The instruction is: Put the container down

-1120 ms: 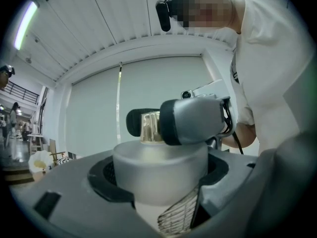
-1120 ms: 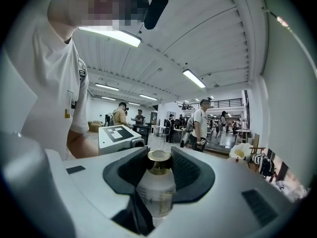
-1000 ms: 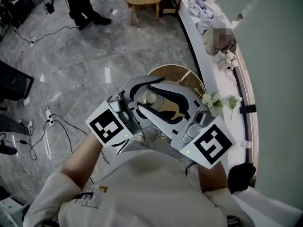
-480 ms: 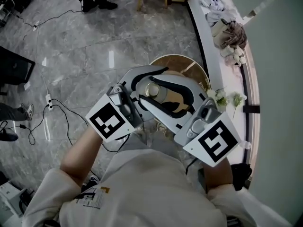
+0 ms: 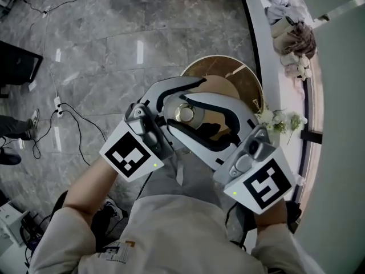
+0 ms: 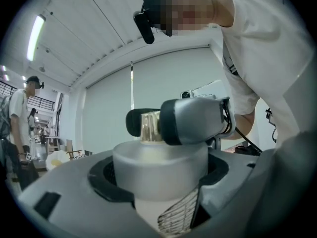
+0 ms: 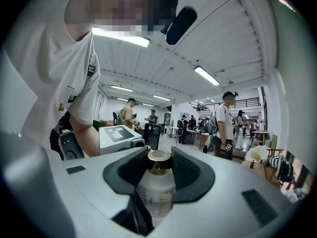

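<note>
Container (image 7: 156,195) sits gripped inside left claw (image 6: 161,166) and right claw (image 7: 159,158).

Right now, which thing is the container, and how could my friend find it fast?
Look above the round brown table, where the person's grey left gripper and grey right gripper come together. Pinched between them is a small pale bottle with a shiny gold cap. Nothing else there has a gold top, and it is the only thing both grippers hold at once.
</note>
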Action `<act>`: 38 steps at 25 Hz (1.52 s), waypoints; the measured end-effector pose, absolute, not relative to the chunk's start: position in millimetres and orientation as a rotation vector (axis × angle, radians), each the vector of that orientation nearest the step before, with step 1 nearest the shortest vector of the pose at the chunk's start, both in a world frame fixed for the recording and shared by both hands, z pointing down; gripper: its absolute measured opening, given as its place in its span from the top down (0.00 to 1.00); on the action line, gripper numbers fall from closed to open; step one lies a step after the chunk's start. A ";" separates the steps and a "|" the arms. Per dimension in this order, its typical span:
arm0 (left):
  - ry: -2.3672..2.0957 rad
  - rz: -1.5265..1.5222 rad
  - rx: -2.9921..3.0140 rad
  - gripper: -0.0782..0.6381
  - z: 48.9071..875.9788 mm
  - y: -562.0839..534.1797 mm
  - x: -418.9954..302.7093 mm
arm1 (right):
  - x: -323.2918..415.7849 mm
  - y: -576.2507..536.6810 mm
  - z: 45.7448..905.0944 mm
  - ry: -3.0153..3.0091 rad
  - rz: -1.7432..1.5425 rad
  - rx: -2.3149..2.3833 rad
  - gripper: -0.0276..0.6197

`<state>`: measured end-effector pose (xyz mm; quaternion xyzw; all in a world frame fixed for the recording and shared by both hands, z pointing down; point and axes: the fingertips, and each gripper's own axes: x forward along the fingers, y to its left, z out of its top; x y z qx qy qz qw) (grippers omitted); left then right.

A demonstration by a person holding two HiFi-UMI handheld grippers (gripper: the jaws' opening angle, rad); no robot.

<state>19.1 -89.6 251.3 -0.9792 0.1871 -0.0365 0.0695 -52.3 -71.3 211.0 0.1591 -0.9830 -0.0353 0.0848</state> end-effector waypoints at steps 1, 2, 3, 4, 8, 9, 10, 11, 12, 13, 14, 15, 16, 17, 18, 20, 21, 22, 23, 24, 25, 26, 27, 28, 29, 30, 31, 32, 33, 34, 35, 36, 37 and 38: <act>0.570 -0.104 -2.954 0.40 260.0 -92.7 18.7 | -52.5 -74.2 220.0 -2.931 -0.100 0.470 0.74; 0.575 -0.100 -2.957 0.40 269.3 -95.7 18.2 | -53.2 -77.3 229.0 -2.932 -0.098 0.466 0.74; 0.577 -0.102 -2.959 0.40 279.4 -98.6 17.0 | -54.6 -80.6 238.2 -2.934 -0.096 0.464 0.74; 0.577 -0.106 -2.960 0.40 289.9 -101.4 15.1 | -56.9 -83.8 247.8 -2.934 -0.094 0.465 0.74; 0.590 -0.089 -2.980 0.40 330.6 -112.0 8.7 | -64.0 -94.8 289.3 -2.913 -0.067 0.468 0.74; 0.592 -0.082 -2.985 0.40 340.7 -114.6 8.2 | -64.7 -97.4 300.3 -2.906 -0.059 0.463 0.74; 0.591 -0.079 -2.987 0.40 351.4 -117.2 7.6 | -65.4 -100.0 311.8 -2.898 -0.049 0.456 0.74; 0.588 -0.081 -2.989 0.40 362.8 -119.7 6.9 | -66.4 -102.7 323.7 -2.891 -0.038 0.449 0.74; 0.584 -0.086 -2.991 0.40 374.6 -121.7 6.1 | -67.4 -105.1 335.8 -2.884 -0.027 0.445 0.74; 0.581 -0.092 -2.994 0.40 386.7 -123.2 5.4 | -68.2 -106.9 347.9 -2.880 -0.014 0.444 0.74; 0.577 -0.098 -3.001 0.40 398.7 -123.6 5.0 | -68.6 -108.0 359.5 -2.877 0.000 0.447 0.74; 0.573 -0.100 -3.009 0.40 410.2 -123.1 5.1 | -68.5 -108.2 370.8 -2.875 0.014 0.451 0.74; 0.568 -0.099 -3.017 0.40 421.2 -122.0 5.9 | -68.0 -107.7 381.9 -2.871 0.027 0.454 0.74; 0.563 -0.097 -3.025 0.40 432.1 -120.5 7.1 | -66.9 -106.6 393.2 -2.864 0.039 0.457 0.74; 0.560 -0.097 -3.032 0.40 443.2 -118.4 8.6 | -65.5 -105.0 404.7 -2.857 0.054 0.459 0.74; 0.549 -0.105 -3.043 0.40 466.8 -113.5 11.5 | -62.7 -101.2 428.4 -2.843 0.083 0.462 0.74; 0.541 -0.107 -3.047 0.40 479.1 -111.8 12.3 | -62.1 -100.1 440.6 -2.839 0.092 0.464 0.74; 0.532 -0.108 -3.050 0.40 491.7 -111.6 12.2 | -62.5 -100.6 453.0 -2.836 0.098 0.469 0.74; 0.523 -0.109 -3.055 0.40 504.5 -113.2 11.4 | -63.6 -103.0 465.5 -2.833 0.104 0.475 0.74; 0.517 -0.113 -3.064 0.40 517.6 -116.3 10.0 | -65.3 -106.9 478.0 -2.830 0.112 0.480 0.74; 0.515 -0.117 -3.075 0.40 530.7 -120.0 8.5 | -67.0 -111.5 490.5 -2.825 0.124 0.482 0.74; 0.516 -0.120 -3.086 0.40 543.3 -123.7 7.4 | -68.2 -115.6 503.1 -2.819 0.140 0.481 0.74; 0.515 -0.118 -3.097 0.40 555.2 -126.9 7.5 | -68.1 -119.0 515.7 -2.811 0.155 0.479 0.74; 0.509 -0.109 -3.106 0.40 566.3 -129.1 8.9 | -66.7 -121.5 528.0 -2.803 0.168 0.479 0.74; 0.499 -0.092 -3.111 0.40 576.4 -130.4 11.5 | -64.4 -123.4 539.7 -2.796 0.176 0.481 0.74; 0.489 -0.065 -3.114 0.40 585.6 -130.8 14.6 | -62.1 -124.7 550.6 -2.791 0.180 0.485 0.74; 0.481 -0.037 -3.116 0.40 594.3 -130.3 17.5 | -60.1 -125.4 560.9 -2.788 0.183 0.490 0.74; 0.474 -0.024 -3.119 0.40 603.7 -129.5 19.6 | -58.6 -125.4 571.1 -2.784 0.189 0.492 0.74; 0.467 -0.033 -3.123 0.40 614.2 -129.1 20.9 | -57.4 -125.3 581.3 -2.781 0.195 0.492 0.74; 0.465 -0.043 -3.129 0.40 625.4 -129.4 21.8 | -56.5 -125.8 591.7 -2.780 0.200 0.489 0.74; 0.468 -0.039 -3.138 0.40 636.6 -129.8 22.7 | -55.9 -126.8 602.6 -2.782 0.203 0.485 0.74; 0.472 -0.031 -3.147 0.40 648.3 -130.2 23.6 | -55.4 -127.7 614.2 -2.784 0.208 0.482 0.74; 0.474 -0.036 -3.152 0.40 661.1 -130.4 24.0 | -55.0 -128.2 626.5 -2.785 0.213 0.478 0.74; 0.474 -0.055 -3.152 0.40 674.6 -130.4 24.1 | -54.8 -128.2 639.3 -2.783 0.217 0.473 0.74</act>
